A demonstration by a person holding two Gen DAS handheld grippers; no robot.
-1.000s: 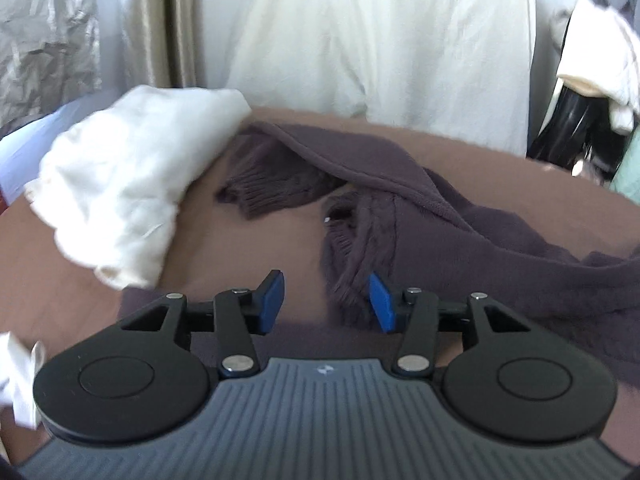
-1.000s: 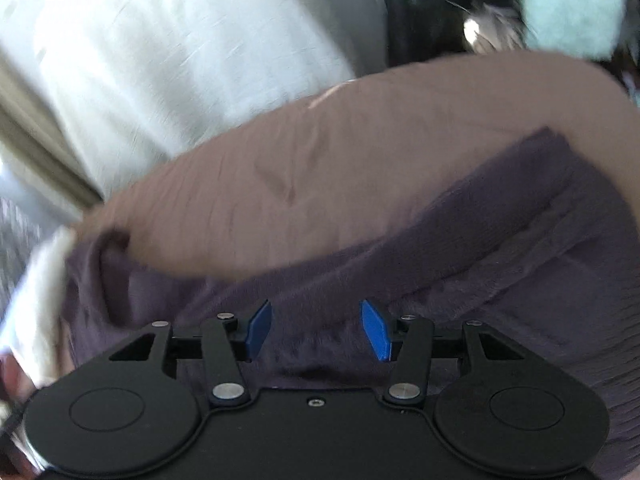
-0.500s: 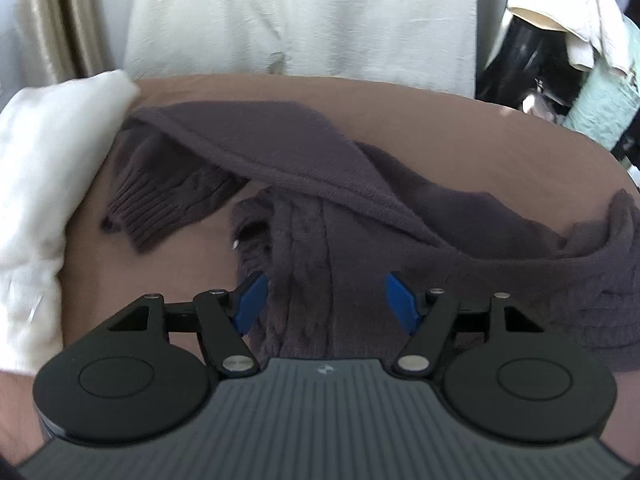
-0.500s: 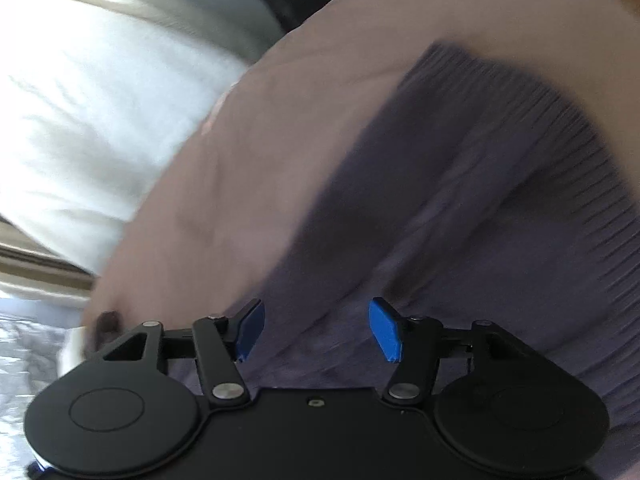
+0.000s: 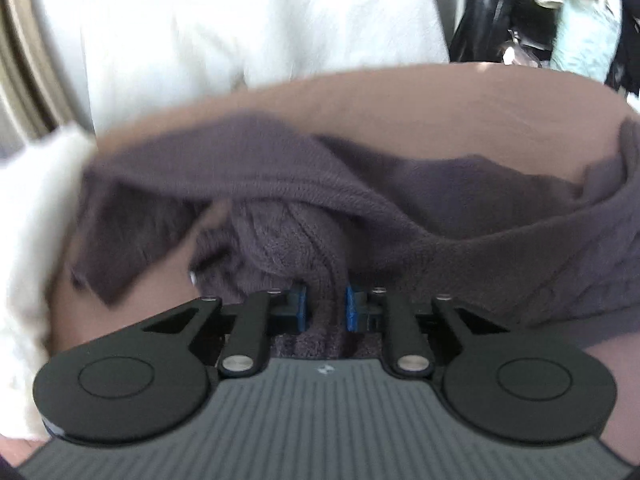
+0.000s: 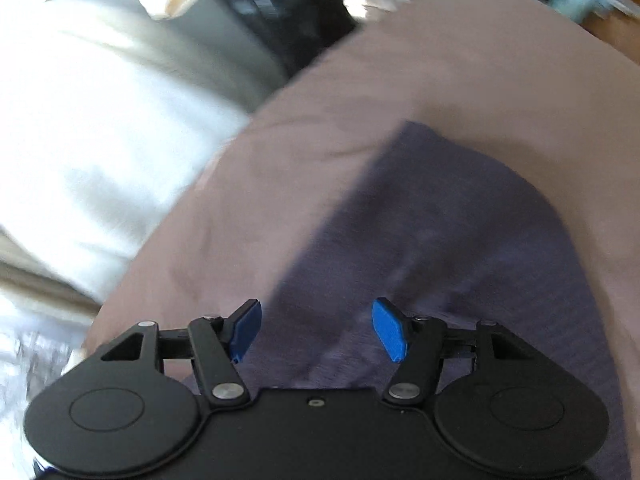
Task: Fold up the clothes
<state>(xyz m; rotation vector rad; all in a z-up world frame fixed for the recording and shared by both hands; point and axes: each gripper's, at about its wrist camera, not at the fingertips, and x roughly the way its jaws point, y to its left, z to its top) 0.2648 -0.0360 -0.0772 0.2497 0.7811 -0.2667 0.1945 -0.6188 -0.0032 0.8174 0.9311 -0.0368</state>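
while the dark purple cable-knit sweater lies crumpled across the middle of the brown cloth-covered table, the scene reads so, left to right:

white cloth: a cream-white fluffy bundle sits at the table's left edge, touching the sweater's loose sleeve.
sleeve: a ribbed cuff trails toward the near left, folded under a band of the knit.
left gripper: the left gripper has its blue pads nearly together, pinching a ridge of the cable knit near the table's near edge.
sweater body: it runs rightward in a thick twisted roll toward the right edge.
right gripper: the right gripper hovers over a flat smooth part of the sweater, fingers spread wide, nothing between them.
step in hand: likely gathering an edge to spread the sweater flat before folding.
doing it well: keep the left pinch firm on one layer only; bring the right pads down on a hem or corner, not mid-panel; pull apart evenly so the knit does not stretch or drag the white bundle.
risk: the soft knit may slip or bunch.
surface: matte brown cloth, slightly creased.
room: a pale cream curtain hangs behind the far edge; dark blurred clutter and a mint-green fabric stand at far right.
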